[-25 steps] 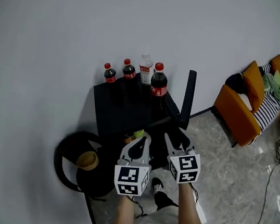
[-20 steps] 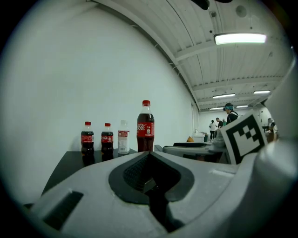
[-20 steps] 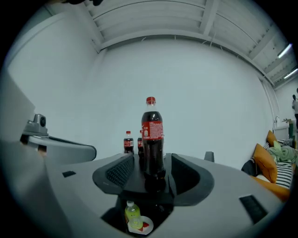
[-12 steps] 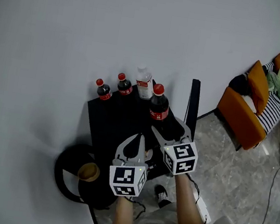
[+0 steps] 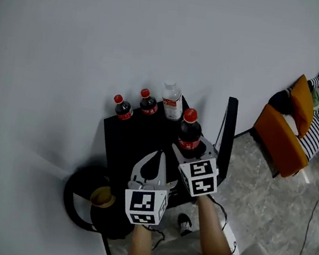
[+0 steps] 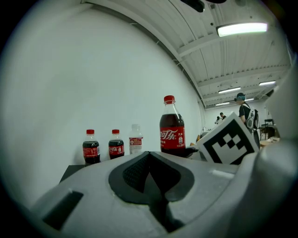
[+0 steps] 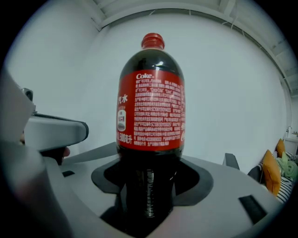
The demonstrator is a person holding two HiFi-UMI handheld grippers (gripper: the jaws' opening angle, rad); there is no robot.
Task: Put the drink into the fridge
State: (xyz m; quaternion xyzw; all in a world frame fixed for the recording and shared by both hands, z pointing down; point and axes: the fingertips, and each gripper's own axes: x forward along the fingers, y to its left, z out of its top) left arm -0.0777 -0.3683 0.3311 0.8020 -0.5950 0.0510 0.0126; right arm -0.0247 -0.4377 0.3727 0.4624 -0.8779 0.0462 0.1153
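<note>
A large cola bottle [image 5: 189, 136] with a red cap and label stands at the front right of the black fridge's top [image 5: 137, 135]. My right gripper [image 5: 191, 149] has just been opening, and the bottle's lower body [image 7: 150, 116] stands between the jaws with dark gaps at both pads. My left gripper [image 5: 156, 155] hovers over the fridge's front edge, shut and empty, its fingers meeting [image 6: 150, 160]. Two small cola bottles [image 5: 122, 107] [image 5: 148, 102] and a clear water bottle [image 5: 172, 101] line the back by the wall.
A black door panel [image 5: 229, 129] stands upright at the fridge's right side. A black round object with a tan bowl-like thing [image 5: 100, 195] lies on the floor to the left. An orange sofa [image 5: 287, 135] sits at far right. The white wall is close behind the bottles.
Both grippers have moved forward over the fridge top. The right one has spread its jaws and come round the large cola bottle. The left one stays shut.
</note>
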